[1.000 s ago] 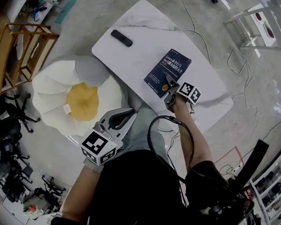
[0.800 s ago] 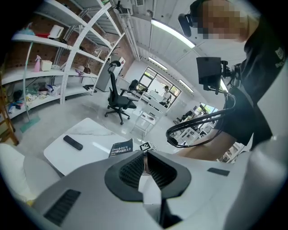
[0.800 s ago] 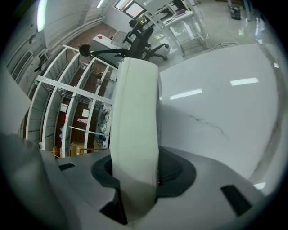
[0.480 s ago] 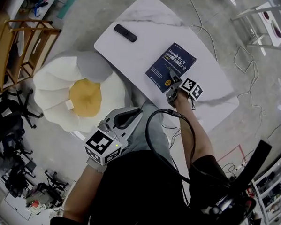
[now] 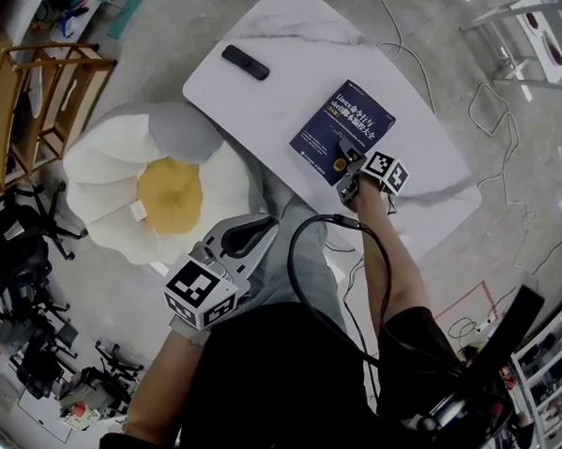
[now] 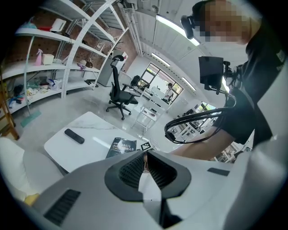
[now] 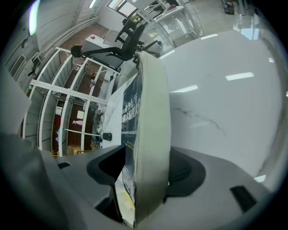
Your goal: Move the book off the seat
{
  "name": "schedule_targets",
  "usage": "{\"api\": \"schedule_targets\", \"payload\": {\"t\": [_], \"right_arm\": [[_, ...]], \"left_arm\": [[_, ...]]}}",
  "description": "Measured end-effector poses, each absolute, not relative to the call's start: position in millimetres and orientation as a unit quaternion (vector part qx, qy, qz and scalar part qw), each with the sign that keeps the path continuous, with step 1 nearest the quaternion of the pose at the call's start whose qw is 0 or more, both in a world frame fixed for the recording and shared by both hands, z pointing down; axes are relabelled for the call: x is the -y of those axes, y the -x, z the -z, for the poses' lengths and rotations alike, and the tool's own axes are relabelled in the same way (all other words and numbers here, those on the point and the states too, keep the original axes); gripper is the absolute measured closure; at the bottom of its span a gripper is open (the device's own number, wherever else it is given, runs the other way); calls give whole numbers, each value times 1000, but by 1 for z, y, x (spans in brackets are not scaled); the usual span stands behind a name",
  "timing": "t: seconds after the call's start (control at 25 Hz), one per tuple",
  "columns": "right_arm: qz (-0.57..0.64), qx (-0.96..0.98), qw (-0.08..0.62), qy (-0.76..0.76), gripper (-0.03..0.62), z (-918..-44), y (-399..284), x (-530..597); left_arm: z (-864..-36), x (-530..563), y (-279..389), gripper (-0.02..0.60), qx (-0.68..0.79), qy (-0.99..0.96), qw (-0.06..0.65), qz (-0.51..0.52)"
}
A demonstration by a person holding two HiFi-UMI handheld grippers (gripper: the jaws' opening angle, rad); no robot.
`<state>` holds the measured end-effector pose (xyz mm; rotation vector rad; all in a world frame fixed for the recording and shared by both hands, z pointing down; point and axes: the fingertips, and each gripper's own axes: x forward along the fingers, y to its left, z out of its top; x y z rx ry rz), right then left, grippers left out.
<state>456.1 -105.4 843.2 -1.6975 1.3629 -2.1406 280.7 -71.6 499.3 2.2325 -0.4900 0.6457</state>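
Left gripper (image 5: 254,229): nearest, well apart from the book (image 5: 342,126) at its 7 o'clock; jaws together, nothing between them; idle by the look of it.
Right gripper (image 5: 348,169): at the book's 6 o'clock edge; jaws opening, that near edge between them, a dark gap showing beside the cover on one side.
Book: dark blue, face up, flat on the table (image 5: 268,110), well apart from the seat (image 5: 100,172).
Step in hand: letting go; placing judged done, task close to complete.
Next move: calls for jaws wide enough to clear both faces, then a level pull straight back toward 6 o'clock, so as not to drag or tilt the book.
Table: white, marble-veined, low and smooth; probably slippery, so a snagged pad could slide the book along.
Seat: white petal-shaped cushion, yellow-centred, at 9 o'clock of the book, just beside the table's near edge; no book on it.
Remote (image 5: 245,62): black, at 10 o'clock of the book, toward the table's far end.
Floor: grey and polished; white cables (image 5: 483,96) trailing at 3 o'clock.
Room: wooden rack (image 5: 25,93) far off at 9 o'clock; white shelving (image 6: 67,49) and a black office chair (image 6: 118,92) beyond the table in the left gripper view.
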Motion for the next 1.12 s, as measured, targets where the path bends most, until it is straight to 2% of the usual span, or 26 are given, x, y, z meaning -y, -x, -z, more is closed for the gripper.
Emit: {"api": "schedule_targets", "payload": {"t": [0.28,0.64,1.12], "right_arm": [[696,-408,13,591,310,-854,-475,72],[683,-381,14,624,312,-838,-511,19],[640,-420,7,643,317,-767,-523,-3]], "left_arm": [[-502,70,-281,574,185,-873,376,-251],[-504,62,-281,574,163,-877,372,-258],[-476,56,-287,574,125,-897,351,-238]]}}
